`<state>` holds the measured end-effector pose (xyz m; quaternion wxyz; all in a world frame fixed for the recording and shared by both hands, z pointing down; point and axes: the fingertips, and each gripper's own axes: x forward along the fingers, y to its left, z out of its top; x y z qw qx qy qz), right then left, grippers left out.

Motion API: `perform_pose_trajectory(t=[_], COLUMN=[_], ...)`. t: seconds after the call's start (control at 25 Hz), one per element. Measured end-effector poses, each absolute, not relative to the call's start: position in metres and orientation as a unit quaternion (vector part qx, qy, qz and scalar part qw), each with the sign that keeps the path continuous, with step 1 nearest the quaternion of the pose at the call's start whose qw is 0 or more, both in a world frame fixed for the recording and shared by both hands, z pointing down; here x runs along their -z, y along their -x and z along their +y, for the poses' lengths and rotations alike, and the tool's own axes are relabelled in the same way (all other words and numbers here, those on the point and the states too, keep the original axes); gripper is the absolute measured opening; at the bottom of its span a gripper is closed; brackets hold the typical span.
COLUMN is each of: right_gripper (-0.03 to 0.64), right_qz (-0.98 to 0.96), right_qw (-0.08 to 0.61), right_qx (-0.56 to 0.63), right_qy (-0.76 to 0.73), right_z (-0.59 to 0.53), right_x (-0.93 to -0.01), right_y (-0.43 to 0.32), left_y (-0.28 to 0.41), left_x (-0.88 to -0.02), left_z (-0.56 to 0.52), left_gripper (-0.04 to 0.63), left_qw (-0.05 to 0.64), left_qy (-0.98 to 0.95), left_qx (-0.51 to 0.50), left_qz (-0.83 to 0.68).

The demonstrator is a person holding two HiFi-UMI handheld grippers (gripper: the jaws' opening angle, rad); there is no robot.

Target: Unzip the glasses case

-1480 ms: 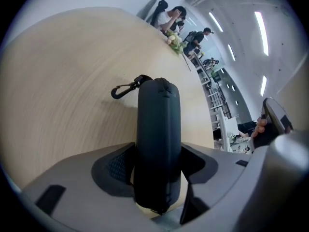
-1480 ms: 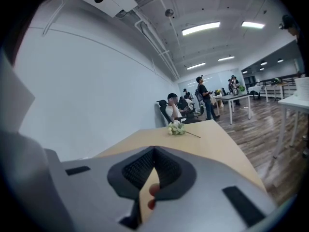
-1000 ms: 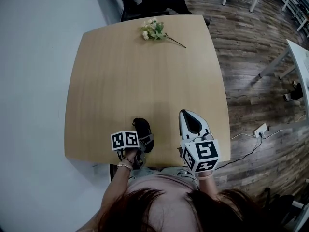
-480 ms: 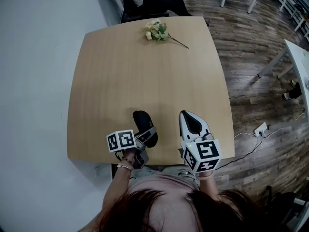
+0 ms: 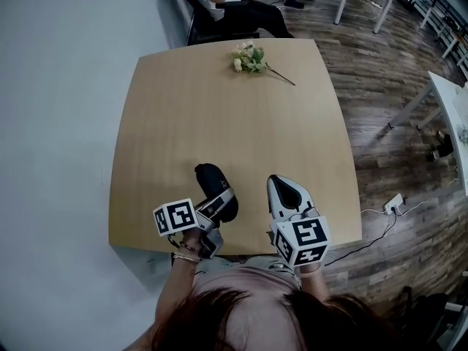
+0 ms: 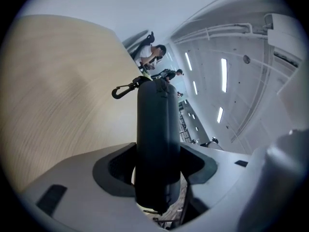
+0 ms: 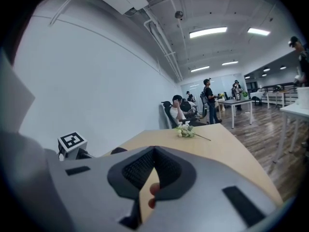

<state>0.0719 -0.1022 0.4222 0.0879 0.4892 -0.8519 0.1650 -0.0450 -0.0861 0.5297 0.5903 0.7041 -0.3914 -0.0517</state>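
The jaws of the left gripper are clamped on the black oval zip-up glasses case. The case sticks out forward from them, with a small black snap hook at its far end. The jaws of the right gripper are closed together with nothing between them, near the case on its right. Both grippers are over the near part of the light wooden table, and a small bunch of pale flowers lies at its far edge.

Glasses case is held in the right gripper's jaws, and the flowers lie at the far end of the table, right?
No. The glasses case is clamped between the jaws of the left gripper, as the left gripper view shows. The flowers do lie at the far end of the table.
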Motion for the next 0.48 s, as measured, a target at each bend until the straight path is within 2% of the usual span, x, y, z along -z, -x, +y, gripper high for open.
perform_pose_trajectory(t=[0.48], right_gripper=[0.009], right_qz=[-0.868], right_qw=[0.090], right_qx=[-0.158], right_qy=[-0.462], right_z=[-0.090], right_x=[-0.410], right_y=[-0.010], left_y=[0.082], left_x=[-0.460], left_z=[-0.097], left_gripper=[0.261], left_qw=[0.595], left_qy=[-0.707], left_qx=[0.182], left_qz=[-0.335])
